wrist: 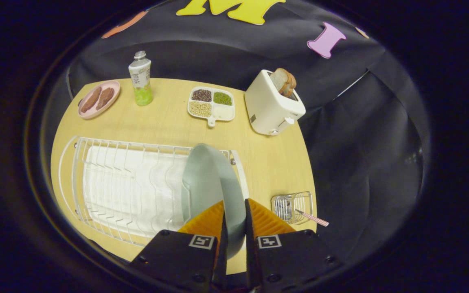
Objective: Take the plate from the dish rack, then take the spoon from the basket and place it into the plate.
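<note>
We see the gripper [234, 217] from above the table, and its two fingers are closed on the rim of the plate [212, 183], one finger on each side of the edge, so both press on it. The plate is pale grey-green and stands on its edge, almost upright, at the right end of the white wire dish rack [128, 183]. Whether the lower edge of the plate rests in the rack or is a little above it, we cannot tell, because the fingers hide that part. The rack lies on the light wooden table [275, 162] and reaches to the left of the fingers; a white ribbed tray is under its wires. To the right of the fingers, near the table edge, stands a small wire basket [292, 207], and the spoon [312, 219] lies in it with its patterned handle sticking out over the basket's right side, past the table edge. Beyond the rack, at the far side of the table, we see a pink plate [98, 99] with two brown pieces of food, then a bottle [141, 79] with green liquid just beside it, then a white divided tray [212, 103] with beans and grains in its compartments, and then a white toaster [273, 106] with slices of bread [284, 81] standing in its slot.
</note>
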Action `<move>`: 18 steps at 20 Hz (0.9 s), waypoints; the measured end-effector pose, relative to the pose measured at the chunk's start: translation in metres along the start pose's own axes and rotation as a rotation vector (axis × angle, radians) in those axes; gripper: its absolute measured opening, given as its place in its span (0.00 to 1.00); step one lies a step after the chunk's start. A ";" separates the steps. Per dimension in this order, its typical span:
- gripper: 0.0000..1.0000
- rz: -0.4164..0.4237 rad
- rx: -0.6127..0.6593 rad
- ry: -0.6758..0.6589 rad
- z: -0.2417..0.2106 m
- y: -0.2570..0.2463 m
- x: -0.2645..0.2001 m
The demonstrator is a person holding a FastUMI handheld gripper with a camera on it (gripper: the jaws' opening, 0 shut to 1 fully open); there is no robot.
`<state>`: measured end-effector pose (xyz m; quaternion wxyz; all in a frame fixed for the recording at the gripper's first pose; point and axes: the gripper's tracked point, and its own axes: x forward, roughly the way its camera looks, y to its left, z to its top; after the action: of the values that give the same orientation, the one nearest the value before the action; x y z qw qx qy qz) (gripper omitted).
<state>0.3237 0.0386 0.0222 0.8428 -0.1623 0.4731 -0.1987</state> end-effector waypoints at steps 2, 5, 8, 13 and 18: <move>0.24 -0.030 0.009 -0.023 -0.001 0.002 -0.004; 0.23 -0.083 0.078 -0.079 0.002 0.004 -0.011; 0.23 -0.153 0.086 -0.142 0.003 0.002 -0.020; 0.23 -0.261 0.106 -0.257 -0.001 -0.008 -0.036; 0.23 -0.092 0.157 -0.294 -0.033 0.004 -0.055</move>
<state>0.2698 0.0660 0.0437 0.9031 -0.1448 0.3199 -0.2473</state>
